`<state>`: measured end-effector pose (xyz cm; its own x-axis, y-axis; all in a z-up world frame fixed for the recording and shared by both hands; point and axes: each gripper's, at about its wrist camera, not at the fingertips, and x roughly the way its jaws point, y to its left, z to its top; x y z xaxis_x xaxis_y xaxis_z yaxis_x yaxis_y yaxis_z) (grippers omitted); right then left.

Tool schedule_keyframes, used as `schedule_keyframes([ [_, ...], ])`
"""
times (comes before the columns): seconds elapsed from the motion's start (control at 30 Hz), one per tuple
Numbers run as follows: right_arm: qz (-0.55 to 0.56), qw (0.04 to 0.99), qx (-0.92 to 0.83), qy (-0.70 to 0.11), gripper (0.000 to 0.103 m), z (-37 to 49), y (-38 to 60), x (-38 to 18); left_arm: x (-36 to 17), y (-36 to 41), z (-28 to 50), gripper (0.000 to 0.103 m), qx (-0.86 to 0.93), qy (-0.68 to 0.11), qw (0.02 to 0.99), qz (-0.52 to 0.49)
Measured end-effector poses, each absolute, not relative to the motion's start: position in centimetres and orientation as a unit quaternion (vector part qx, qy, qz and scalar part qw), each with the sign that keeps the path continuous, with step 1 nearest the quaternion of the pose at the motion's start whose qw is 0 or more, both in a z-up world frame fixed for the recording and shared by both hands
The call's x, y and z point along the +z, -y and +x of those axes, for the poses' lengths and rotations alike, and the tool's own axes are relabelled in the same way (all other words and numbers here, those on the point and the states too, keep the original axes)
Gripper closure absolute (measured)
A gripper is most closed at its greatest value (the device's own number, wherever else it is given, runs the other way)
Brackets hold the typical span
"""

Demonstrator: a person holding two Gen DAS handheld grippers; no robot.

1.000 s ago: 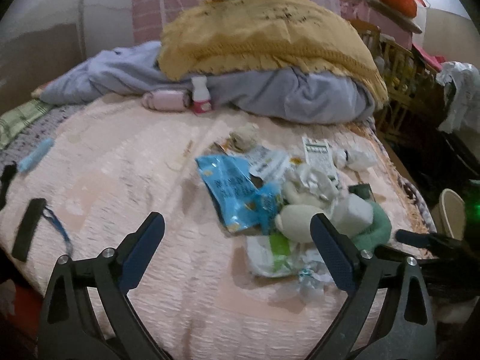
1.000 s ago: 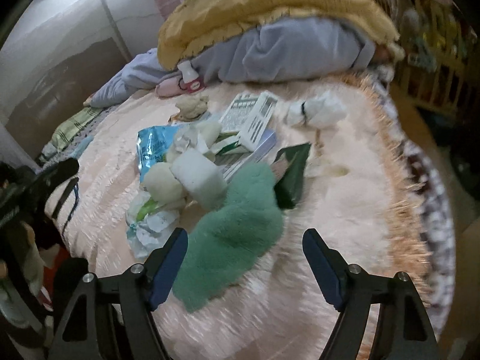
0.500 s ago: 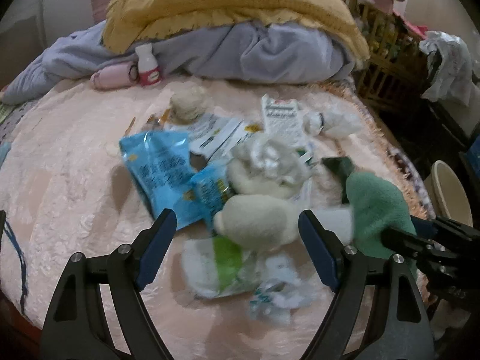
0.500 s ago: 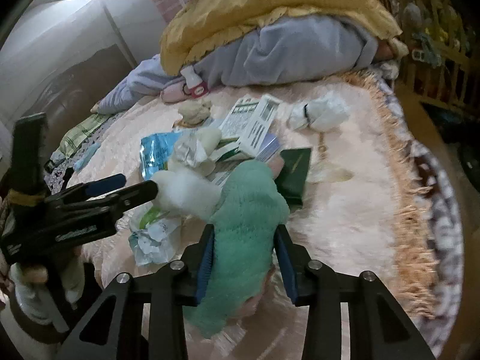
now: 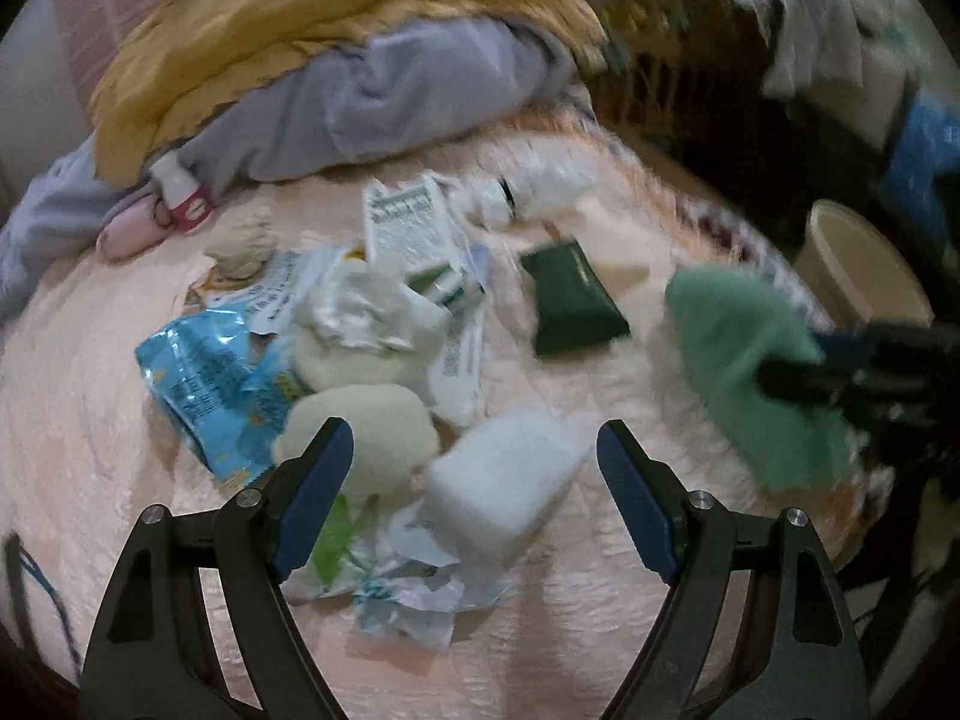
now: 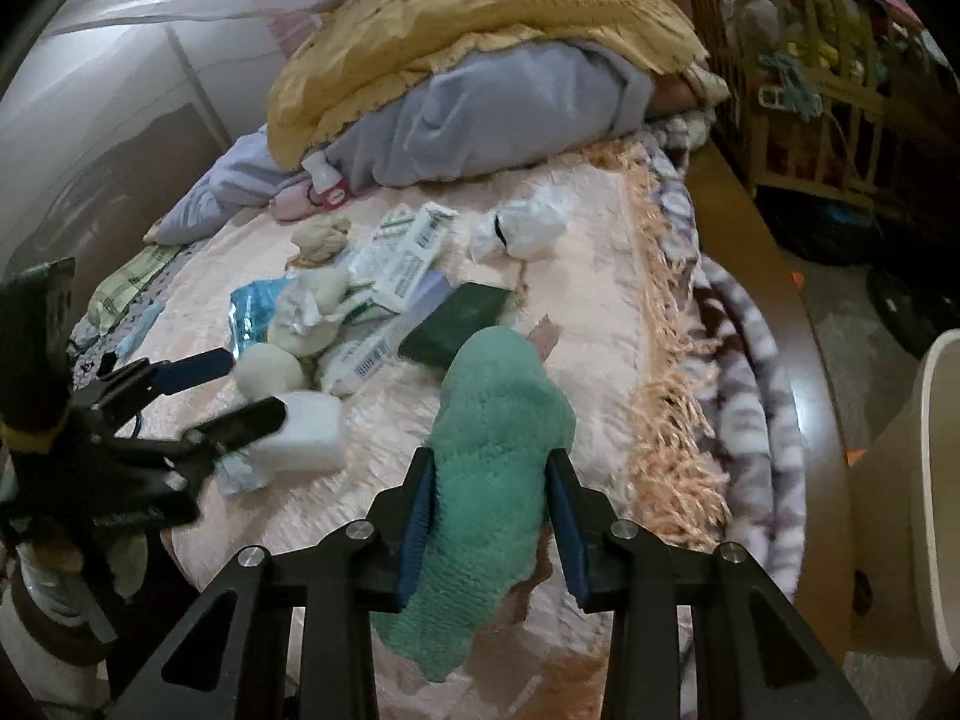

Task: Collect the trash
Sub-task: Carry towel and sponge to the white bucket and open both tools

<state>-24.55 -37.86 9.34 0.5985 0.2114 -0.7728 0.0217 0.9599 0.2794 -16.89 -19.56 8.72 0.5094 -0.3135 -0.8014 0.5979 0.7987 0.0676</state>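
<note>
A pink bedspread [image 6: 600, 228] carries litter — blue wrapper [image 5: 198, 372], dark green packet [image 5: 570, 300], white block [image 5: 504, 480].

right tool [image 6: 489, 507] now clamping green fuzzy cloth [image 6: 498, 450], lifted

In the left wrist view, motion blur smeared the fuzzy green cloth [image 5: 750, 372] and the dark right gripper [image 5: 798, 372] on it. The print on the white paper carton [image 5: 408, 228] was unreadable. The right wrist view's edge cut off the cream plastic bin [image 6: 936, 480].
</note>
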Motion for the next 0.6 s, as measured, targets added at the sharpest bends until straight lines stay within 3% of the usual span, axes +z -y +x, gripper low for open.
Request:
schedule_keyframes([
  [0.07, 0.135, 0.881, 0.048, -0.450, 0.062, -24.3, 38.1, 8.8, 7.8, 20.4, -16.9, 0.020, -0.263, -0.420, 0.846, 0.196],
  [0.1, 0.133, 0.880, 0.044, -0.453, 0.052, -24.2, 38.1, 8.4, 7.4, 20.7, -16.8, 0.022, -0.262, -0.423, 0.843, 0.204],
  [0.13, 0.132, 0.880, 0.042, -0.454, 0.043, -24.0, 38.1, 8.0, 7.1, 20.9, -16.7, 0.029, -0.263, -0.425, 0.841, 0.208],
  [0.17, 0.136, 0.879, 0.044, -0.454, 0.042, -23.9, 38.2, 7.6, 6.8, 20.9, -16.6, 0.052, -0.266, -0.431, 0.837, 0.209],
  [0.2, 0.136, 0.879, 0.044, -0.454, 0.042, -23.9, 38.2, 7.6, 6.6, 20.8, -16.3, 0.057, -0.270, -0.441, 0.831, 0.205],
  [0.27, 0.163, 0.874, 0.065, -0.453, 0.050, -24.0, 38.4, 6.9, 6.6, 20.5, -16.1, 0.064, -0.280, -0.456, 0.824, 0.185],
  [0.3, 0.166, 0.875, 0.072, -0.450, 0.061, -24.1, 38.4, 7.1, 6.8, 20.4, -16.2, 0.066, -0.283, -0.458, 0.823, 0.181],
  [0.4, 0.141, 0.888, 0.064, -0.434, 0.073, -24.8, 38.2, 8.4, 8.7, 19.7, -16.3, 0.067, -0.310, -0.465, 0.819, 0.133],
  [0.6, 0.148, 0.906, 0.051, -0.394, 0.074, -27.1, 40.7, 12.0, 13.1, 21.0, -17.0, 0.067, -0.360, -0.453, 0.812, 0.078],
])
